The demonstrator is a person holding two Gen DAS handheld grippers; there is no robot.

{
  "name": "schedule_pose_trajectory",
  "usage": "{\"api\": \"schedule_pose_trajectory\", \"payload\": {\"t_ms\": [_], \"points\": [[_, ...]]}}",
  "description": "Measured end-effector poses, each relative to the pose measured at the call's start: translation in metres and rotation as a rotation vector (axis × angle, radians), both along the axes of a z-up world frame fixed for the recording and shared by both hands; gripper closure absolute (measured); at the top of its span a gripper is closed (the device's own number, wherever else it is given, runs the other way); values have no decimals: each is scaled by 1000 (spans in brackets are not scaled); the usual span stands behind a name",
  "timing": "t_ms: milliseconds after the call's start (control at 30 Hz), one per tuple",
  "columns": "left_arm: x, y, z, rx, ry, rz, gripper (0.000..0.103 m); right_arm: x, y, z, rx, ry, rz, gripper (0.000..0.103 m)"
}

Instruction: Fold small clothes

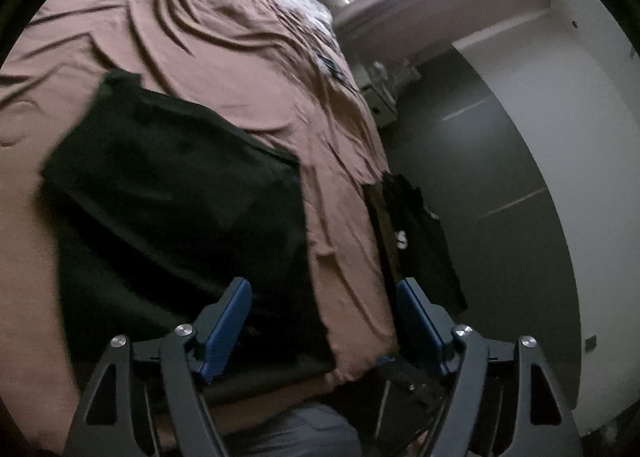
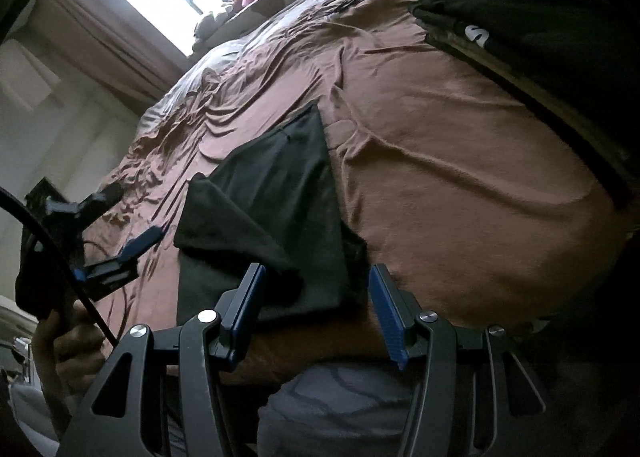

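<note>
left tongs (image 1: 324, 321) stand wide apart, nothing between them, hanging over the near edge of the bed (image 1: 224, 57). the dark garment (image 1: 172, 209) lies flat on the brown sheet, partly folded, just ahead and left of those tongs, its long axis running near to far. right tongs (image 2: 316, 309) are half apart too, pads clear of cloth, right at the garment's (image 2: 272, 209) near corner, so the right hand looks nearer. both point downward at the bed. in the right view, the left hand (image 2: 68, 349) grips its handle at the left.
</note>
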State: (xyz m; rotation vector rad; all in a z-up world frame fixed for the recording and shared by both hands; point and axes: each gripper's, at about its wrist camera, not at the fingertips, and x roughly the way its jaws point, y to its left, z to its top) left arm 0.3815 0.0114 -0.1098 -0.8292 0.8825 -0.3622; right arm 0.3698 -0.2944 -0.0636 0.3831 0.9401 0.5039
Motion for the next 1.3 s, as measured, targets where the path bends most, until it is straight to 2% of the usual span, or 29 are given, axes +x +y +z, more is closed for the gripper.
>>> {"api": "schedule_pose_trajectory", "payload": {"t_ms": [167,367,467,633,767,933,967,1100,1300], "points": [[-22,43,-5,10,14,84,26,7,22,-3,-12,-1,47,51],[-48,78,-18,12,41,145,26,14,55,-2,-8,15,131,51],[-59,94,-26,12,65,166,26,17,72,-1,-40,6,162,51],[-77,119,-39,12,96,203,27,24,96,-2,-101,-2,206,43],[-83,128,-49,5,120,219,28,32,112,-3,-140,1,232,42],[-86,132,-67,-17,166,212,50,41,123,0,-185,0,238,42],[-84,131,-71,-21,177,201,51,43,124,2,-195,-7,236,42],[-81,125,-78,-10,198,183,53,48,124,4,-218,-16,242,42],[-77,114,-86,-4,219,155,55,62,125,-7,-273,25,266,42]]}}
